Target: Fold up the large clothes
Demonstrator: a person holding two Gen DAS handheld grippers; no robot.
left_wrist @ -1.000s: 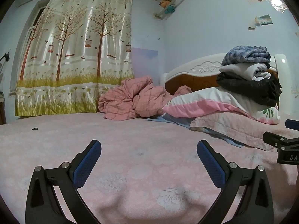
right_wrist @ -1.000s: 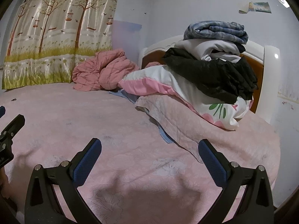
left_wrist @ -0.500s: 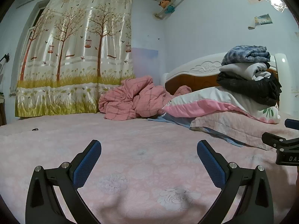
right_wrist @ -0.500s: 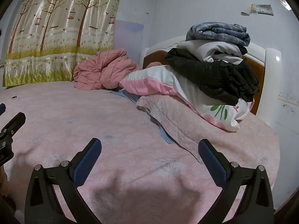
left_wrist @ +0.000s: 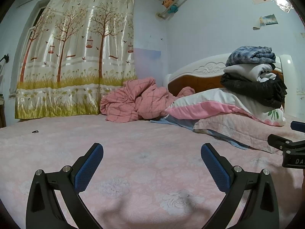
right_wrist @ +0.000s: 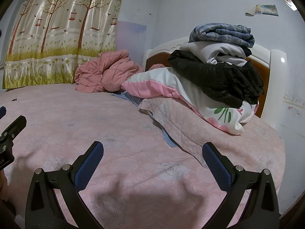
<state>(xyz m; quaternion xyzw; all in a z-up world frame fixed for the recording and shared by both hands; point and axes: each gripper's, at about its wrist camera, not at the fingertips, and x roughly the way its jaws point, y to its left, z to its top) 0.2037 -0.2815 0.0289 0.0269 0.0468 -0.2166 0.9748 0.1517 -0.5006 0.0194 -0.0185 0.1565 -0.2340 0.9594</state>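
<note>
- We see both tools held low over the pink bedspread [left_wrist: 144, 164]: the left gripper [left_wrist: 152, 165] and the right gripper [right_wrist: 152, 163] each have their jaws spread wide with nothing between the blue pads.
- The clothes stack [right_wrist: 219, 61] sits at the upper right of the right wrist view, on the white-and-pink pillow [right_wrist: 171, 87] against the headboard [left_wrist: 200, 70].
- From top to bottom we read a blue plaid garment [right_wrist: 223, 34], a white garment [right_wrist: 211, 52] and a black garment [right_wrist: 217, 78], each doubled over.
- We judge the long axis of the stack to run along the headboard, with the rolled ends towards the right edge of the frame.
- Step in hand, as we judge it: the scene fits either clothes waiting to be taken down and folded, or folded clothes already put aside; no garment lies spread on the bedspread.
- The crumpled pink quilt [left_wrist: 137, 99] lies at centre, below the curtain [left_wrist: 76, 57].
</note>
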